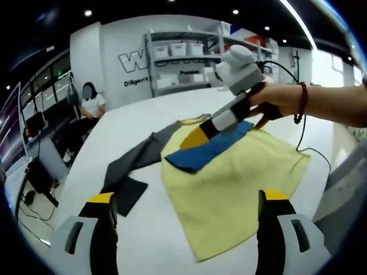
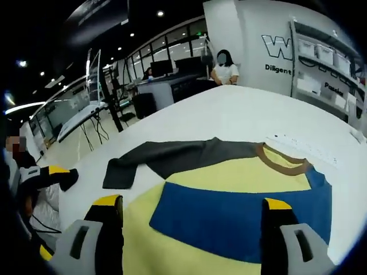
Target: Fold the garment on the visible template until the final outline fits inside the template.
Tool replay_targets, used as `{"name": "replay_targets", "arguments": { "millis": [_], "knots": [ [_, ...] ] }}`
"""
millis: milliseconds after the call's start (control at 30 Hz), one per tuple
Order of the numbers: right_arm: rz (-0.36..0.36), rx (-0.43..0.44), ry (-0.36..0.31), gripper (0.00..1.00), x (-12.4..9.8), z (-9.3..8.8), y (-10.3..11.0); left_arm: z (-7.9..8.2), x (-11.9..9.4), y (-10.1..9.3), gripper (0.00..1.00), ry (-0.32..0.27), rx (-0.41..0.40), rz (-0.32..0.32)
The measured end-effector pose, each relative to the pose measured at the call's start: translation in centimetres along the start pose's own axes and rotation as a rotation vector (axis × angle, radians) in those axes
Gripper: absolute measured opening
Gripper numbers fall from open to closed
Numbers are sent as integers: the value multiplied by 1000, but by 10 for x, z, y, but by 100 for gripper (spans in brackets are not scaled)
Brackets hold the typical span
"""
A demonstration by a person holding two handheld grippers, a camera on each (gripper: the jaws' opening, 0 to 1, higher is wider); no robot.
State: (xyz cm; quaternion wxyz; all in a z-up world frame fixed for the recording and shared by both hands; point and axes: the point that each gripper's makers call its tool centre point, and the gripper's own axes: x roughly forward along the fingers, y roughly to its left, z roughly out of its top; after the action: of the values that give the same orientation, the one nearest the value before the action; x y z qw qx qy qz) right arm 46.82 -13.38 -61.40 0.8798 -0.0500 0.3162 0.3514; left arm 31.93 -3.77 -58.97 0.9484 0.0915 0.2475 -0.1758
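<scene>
Garment lies flat on the white surface, grey sleeve extended sideways. Left tongs and right tongs stand apart, empty. Shelving lines the wall.

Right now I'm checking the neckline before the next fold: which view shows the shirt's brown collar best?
The right gripper view: the brown collar curves in full beside the grey sleeve. In the left gripper view the collar is a small far sliver, partly behind the right gripper.
</scene>
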Motion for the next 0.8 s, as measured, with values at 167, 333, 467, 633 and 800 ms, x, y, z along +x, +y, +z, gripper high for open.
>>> {"name": "replay_targets", "arguments": {
  "millis": [167,333,467,633,800],
  "knots": [
    [-39,1,-5,99,-17,-1,-21,0,0,1,99,0,-7,4],
    [-74,13,-7,99,-34,-7,-40,0,0,4,99,0,-13,12],
    [-101,24,3,99,-45,-16,-57,-1,0,5,99,3,-19,16],
    [-139,44,18,99,-57,-29,-79,-2,0,7,99,5,-25,22],
    [-170,55,37,99,-65,-43,-97,-3,-1,19,99,4,-47,52]
  ]
}}
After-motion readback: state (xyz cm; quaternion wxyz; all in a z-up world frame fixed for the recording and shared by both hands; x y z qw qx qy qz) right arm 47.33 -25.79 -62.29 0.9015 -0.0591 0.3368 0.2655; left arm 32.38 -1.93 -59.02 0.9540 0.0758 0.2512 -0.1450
